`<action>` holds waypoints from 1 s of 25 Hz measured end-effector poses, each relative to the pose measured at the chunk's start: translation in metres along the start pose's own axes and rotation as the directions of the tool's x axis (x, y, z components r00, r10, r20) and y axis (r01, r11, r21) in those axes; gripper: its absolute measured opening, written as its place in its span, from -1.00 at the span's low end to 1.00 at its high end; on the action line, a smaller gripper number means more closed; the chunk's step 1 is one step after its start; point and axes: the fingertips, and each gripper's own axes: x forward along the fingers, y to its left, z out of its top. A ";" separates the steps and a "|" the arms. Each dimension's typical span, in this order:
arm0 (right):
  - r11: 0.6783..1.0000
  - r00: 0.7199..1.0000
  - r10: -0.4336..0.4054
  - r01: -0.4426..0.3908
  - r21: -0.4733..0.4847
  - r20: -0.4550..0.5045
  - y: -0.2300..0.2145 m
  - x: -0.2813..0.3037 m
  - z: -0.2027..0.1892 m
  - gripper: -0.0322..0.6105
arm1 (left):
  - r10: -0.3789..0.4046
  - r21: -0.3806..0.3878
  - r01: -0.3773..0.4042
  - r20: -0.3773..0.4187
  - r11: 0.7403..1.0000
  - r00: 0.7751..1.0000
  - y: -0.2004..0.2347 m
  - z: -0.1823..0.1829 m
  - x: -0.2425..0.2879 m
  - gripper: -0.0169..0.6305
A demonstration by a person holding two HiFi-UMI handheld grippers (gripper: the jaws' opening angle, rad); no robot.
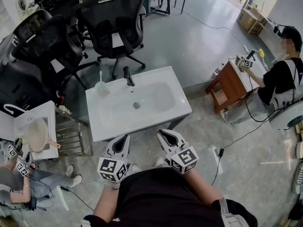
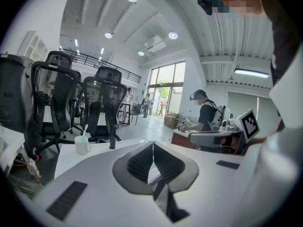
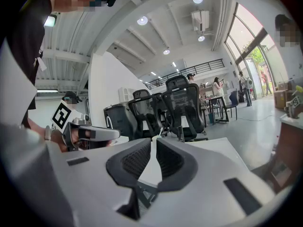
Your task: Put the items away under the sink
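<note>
Nearest, the left white two-jaw gripper (image 1: 125, 137) and the right gripper (image 1: 161, 133) hung closed and empty just before the white rectangular sink (image 1: 102, 129). On its far rim stood a white cup with a toothbrush (image 1: 101, 88), near the black faucet (image 1: 128, 76).

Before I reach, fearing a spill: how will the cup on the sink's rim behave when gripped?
The cup looks small, probably light. The toothbrush standing in it may shift or tip it if nudged. Its smooth wall could slip.
</note>
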 end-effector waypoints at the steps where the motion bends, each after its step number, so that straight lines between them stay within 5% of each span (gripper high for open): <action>1: 1.000 1.000 0.003 -0.003 -0.001 0.001 -0.003 -0.002 0.000 -0.73 | 0.001 0.000 -0.001 0.000 1.000 1.000 -0.004 -0.001 0.003 -0.88; 15: 0.998 0.998 0.047 -0.048 0.030 0.040 -0.046 -0.028 0.002 -0.73 | 0.041 0.004 -0.041 -0.011 0.999 0.999 -0.045 -0.006 0.037 -0.88; 25: 0.998 0.998 0.056 -0.057 0.040 0.025 -0.056 -0.013 -0.003 -0.73 | 0.087 -0.009 -0.087 -0.013 0.996 0.996 -0.028 -0.013 0.041 -0.88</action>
